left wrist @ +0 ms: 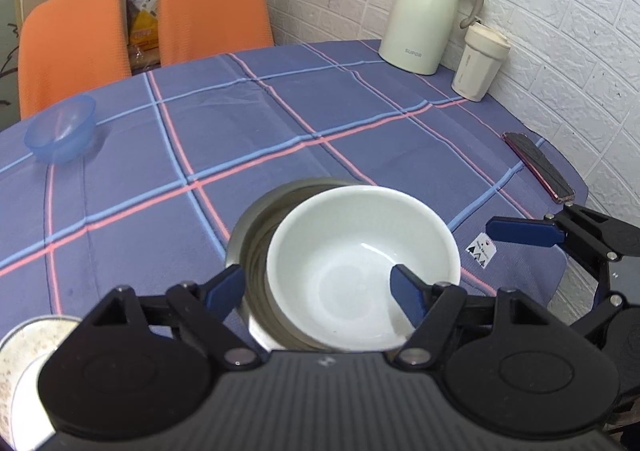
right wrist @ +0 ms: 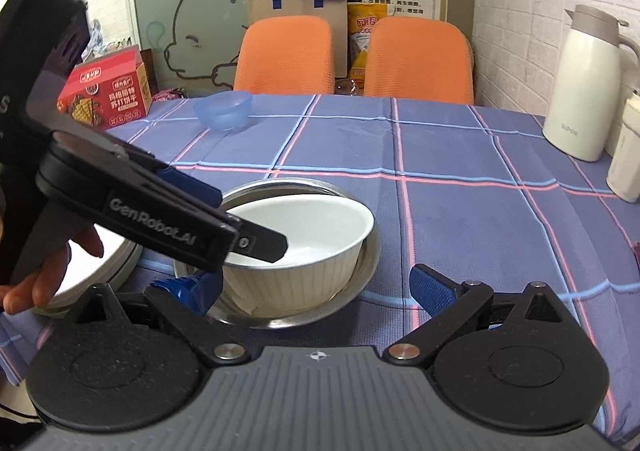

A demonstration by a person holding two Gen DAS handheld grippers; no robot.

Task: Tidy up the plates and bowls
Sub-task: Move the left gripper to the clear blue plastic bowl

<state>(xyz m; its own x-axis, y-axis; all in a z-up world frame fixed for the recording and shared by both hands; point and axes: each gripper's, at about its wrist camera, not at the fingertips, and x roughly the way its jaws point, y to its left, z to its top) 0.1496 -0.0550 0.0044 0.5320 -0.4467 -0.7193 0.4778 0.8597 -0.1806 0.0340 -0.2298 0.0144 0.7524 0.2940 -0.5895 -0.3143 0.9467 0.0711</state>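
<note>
A white ceramic bowl sits tilted inside a steel bowl near the table's front edge. My left gripper is open and straddles the white bowl's near rim, one finger inside the bowl, the other outside it. My right gripper is open and empty, just right of the steel bowl. A translucent blue bowl stands at the far left. A white plate lies left of the steel bowl.
A thermos jug and a cream cup stand at the back right by the brick wall. A phone lies near the right edge. Two orange chairs stand behind the table, a red biscuit box at the left.
</note>
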